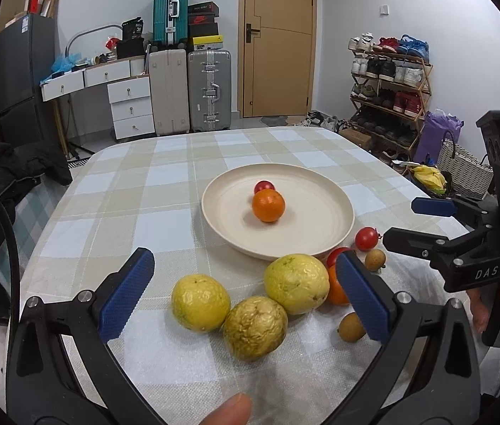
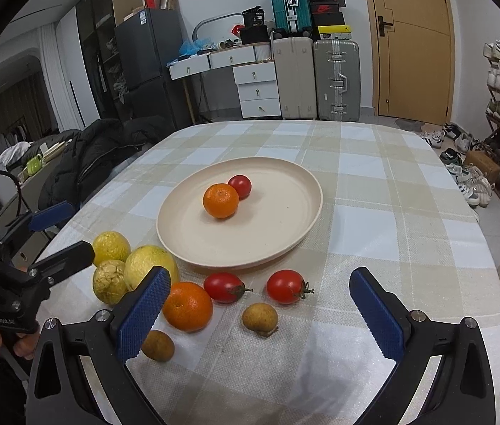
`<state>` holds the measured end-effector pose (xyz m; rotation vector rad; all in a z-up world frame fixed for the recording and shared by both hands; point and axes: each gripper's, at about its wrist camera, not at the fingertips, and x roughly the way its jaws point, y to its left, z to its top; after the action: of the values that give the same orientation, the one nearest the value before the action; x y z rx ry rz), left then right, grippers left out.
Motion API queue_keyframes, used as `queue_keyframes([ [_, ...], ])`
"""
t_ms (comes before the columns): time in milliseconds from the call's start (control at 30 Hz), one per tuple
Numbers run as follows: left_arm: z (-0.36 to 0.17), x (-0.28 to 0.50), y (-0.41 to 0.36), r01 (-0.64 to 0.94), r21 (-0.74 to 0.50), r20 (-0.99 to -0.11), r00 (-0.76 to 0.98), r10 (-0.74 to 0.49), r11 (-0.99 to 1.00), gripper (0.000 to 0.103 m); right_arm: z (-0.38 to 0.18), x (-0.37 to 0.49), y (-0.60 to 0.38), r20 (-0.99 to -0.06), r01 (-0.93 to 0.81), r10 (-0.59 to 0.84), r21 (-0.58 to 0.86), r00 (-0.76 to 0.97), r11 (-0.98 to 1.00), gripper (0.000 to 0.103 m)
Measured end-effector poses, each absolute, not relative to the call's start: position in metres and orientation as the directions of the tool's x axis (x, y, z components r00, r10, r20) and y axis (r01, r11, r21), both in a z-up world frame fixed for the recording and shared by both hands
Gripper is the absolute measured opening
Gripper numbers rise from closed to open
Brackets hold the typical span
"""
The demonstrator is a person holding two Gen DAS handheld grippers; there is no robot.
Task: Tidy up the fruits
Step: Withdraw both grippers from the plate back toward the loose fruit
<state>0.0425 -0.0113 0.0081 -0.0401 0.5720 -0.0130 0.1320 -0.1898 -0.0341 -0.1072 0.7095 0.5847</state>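
A cream plate (image 1: 320, 233) (image 2: 278, 233) sits mid-table and holds an orange (image 1: 268, 205) (image 2: 220, 200) and a tomato (image 1: 264, 186) (image 2: 240, 186). In front of it lie three yellow fruits (image 1: 296, 283) (image 2: 149, 265), an orange (image 2: 188, 305), two tomatoes (image 2: 285, 286) (image 1: 367, 238) and small brown fruits (image 2: 260, 317) (image 1: 352, 326). My left gripper (image 1: 246, 297) is open and empty, with the yellow fruits between its fingers. My right gripper (image 2: 260, 315) is open and empty over the small fruits; it also shows in the left wrist view (image 1: 416, 223).
The table has a checked cloth (image 2: 374, 191). A black jacket (image 2: 97, 156) lies at its left edge. Suitcases (image 2: 335, 78), drawers and a door stand behind. A shoe rack (image 1: 388, 81) is at the right.
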Motion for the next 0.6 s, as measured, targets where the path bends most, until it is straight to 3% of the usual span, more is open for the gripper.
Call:
queue_keyframes([
  [600,-0.012,0.044,-0.015,0.025,-0.05,-0.583,0.811,-0.049,0.998,0.102,-0.066,0.144,-0.199,-0.754,-0.506,0.367,0.053,0.544,0.861,0.103],
])
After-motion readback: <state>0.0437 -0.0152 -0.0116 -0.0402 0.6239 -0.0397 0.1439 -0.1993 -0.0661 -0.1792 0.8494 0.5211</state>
